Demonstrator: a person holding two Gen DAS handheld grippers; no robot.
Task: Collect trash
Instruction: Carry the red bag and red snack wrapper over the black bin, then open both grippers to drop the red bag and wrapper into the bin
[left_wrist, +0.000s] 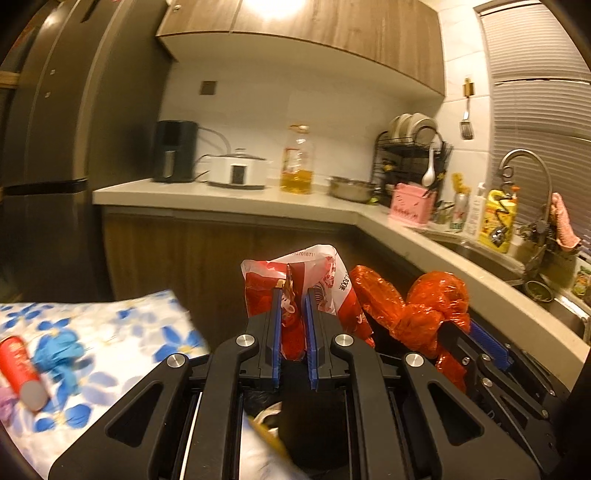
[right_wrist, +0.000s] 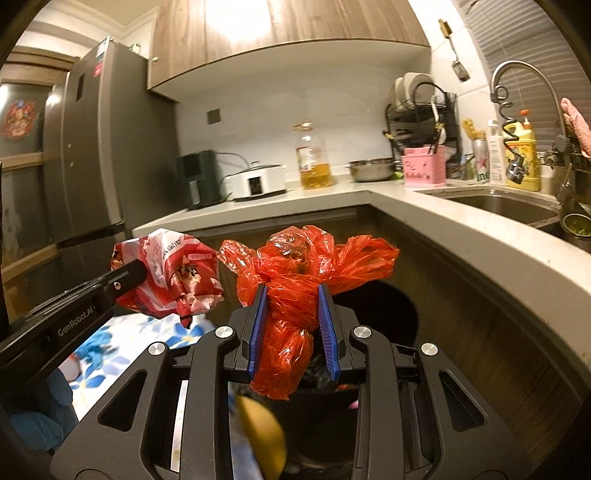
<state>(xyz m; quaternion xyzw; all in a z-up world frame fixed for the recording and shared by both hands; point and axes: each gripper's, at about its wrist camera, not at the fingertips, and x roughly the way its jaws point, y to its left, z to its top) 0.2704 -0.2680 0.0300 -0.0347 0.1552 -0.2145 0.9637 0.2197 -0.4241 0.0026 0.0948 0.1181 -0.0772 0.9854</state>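
Note:
My left gripper (left_wrist: 293, 299) is shut on a crumpled red-and-white snack wrapper (left_wrist: 325, 280), held up in the air. My right gripper (right_wrist: 291, 295) is shut on a knotted orange-red plastic bag (right_wrist: 306, 258). The two sit side by side: the orange bag (left_wrist: 424, 306) shows right of the wrapper in the left wrist view, and the wrapper (right_wrist: 173, 273) shows left of the bag in the right wrist view. Below the right gripper a dark bin (right_wrist: 384, 314) shows, partly hidden. A red tube (left_wrist: 22, 365) and a blue glove (left_wrist: 61, 350) lie on the floral cloth (left_wrist: 129, 332).
An L-shaped counter (right_wrist: 461, 236) runs behind and to the right, with a sink (right_wrist: 509, 206), faucet, oil bottle (left_wrist: 297, 162), cooker (left_wrist: 238, 170), pink box (left_wrist: 412, 206) and dish rack. A tall fridge (left_wrist: 48, 129) stands at left. A yellow blurred object (right_wrist: 262, 435) sits low under the right gripper.

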